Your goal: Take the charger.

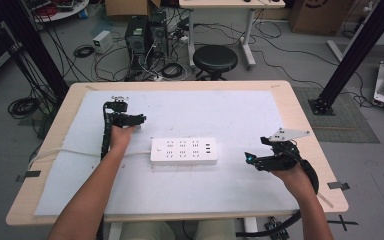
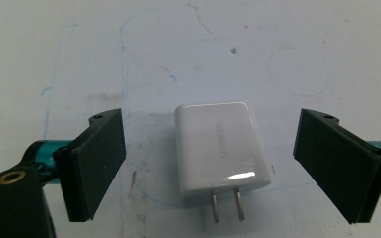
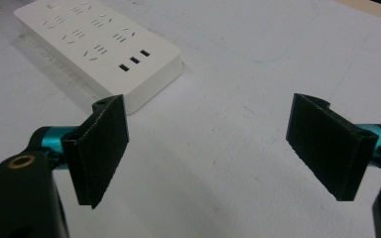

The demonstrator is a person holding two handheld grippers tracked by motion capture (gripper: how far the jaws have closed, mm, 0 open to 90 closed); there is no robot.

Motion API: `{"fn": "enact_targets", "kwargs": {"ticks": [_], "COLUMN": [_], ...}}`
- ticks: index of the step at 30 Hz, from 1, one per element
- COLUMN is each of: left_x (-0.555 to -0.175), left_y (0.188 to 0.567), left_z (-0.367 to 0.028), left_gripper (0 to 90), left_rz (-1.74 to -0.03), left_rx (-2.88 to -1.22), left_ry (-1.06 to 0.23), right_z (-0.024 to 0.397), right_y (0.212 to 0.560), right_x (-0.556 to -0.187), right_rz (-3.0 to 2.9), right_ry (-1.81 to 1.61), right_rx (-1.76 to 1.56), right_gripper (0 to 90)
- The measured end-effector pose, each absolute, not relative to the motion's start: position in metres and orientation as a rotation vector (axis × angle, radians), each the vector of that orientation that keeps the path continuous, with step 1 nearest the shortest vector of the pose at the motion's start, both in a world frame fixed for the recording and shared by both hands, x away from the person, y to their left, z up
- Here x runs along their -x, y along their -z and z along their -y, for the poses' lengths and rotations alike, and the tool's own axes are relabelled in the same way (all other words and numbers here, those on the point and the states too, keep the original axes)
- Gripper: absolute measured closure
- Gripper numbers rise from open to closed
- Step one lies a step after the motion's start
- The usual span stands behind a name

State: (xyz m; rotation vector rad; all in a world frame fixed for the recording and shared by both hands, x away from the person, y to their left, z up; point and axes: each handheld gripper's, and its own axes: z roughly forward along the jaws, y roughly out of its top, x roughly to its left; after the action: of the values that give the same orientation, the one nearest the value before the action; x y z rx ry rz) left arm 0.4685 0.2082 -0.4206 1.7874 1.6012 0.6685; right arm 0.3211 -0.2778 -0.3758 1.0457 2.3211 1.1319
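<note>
High view: your left gripper point(image 1: 139, 120) sits at the far-left part of the white mat point(image 1: 240, 107) on the bench point(image 1: 300, 120), pointing right. The power strip point(image 1: 183, 151) lies flat mid-mat, cord running off to the left. Your right gripper point(image 1: 250, 159) hovers just right of the strip, pointing at its end, not touching.

Left gripper view: your fingers point(image 2: 96, 163) are spread wide. The white charger point(image 2: 220, 148) lies flat on the mat between them, no contact on either side, prongs pointing back toward the camera, its printed face up.

Right gripper view: fingers point(image 3: 101, 148) spread wide here too, nothing between them, just bare mat. The strip's near end lies up-left of the left finger, close but apart, USB ports at that end.
</note>
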Motion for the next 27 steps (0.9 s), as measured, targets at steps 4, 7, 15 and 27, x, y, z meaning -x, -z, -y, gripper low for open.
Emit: {"fn": "enact_targets", "kwargs": {"ticks": [4,7,15,27], "left_x": [-0.472,-0.475,-0.478,-0.477], "left_y": [0.427,0.433,0.439,0.439], "left_z": [-0.207,-0.207,-0.208,-0.209], "left_gripper": [13.2,17.4,20.6,42.1], "left_rz": [-1.615,-1.642,-1.659,-1.622], "left_rx": [-1.804,-1.807,-1.825,-1.834], "left_ry": [-0.659,-0.631,-0.627,-0.561], "right_z": [0.278,0.278,0.279,0.280], "right_y": [0.377,0.379,0.380,0.381], "right_x": [-0.321,-0.321,-0.320,-0.321], "right_rz": [-2.316,-2.319,-2.319,-2.320], "right_ry": [-1.134,-1.137,-1.132,-1.131], "right_rx": [-1.048,-1.039,-1.062,-1.053], "right_gripper": [17.0,17.0,17.0,17.0]}}
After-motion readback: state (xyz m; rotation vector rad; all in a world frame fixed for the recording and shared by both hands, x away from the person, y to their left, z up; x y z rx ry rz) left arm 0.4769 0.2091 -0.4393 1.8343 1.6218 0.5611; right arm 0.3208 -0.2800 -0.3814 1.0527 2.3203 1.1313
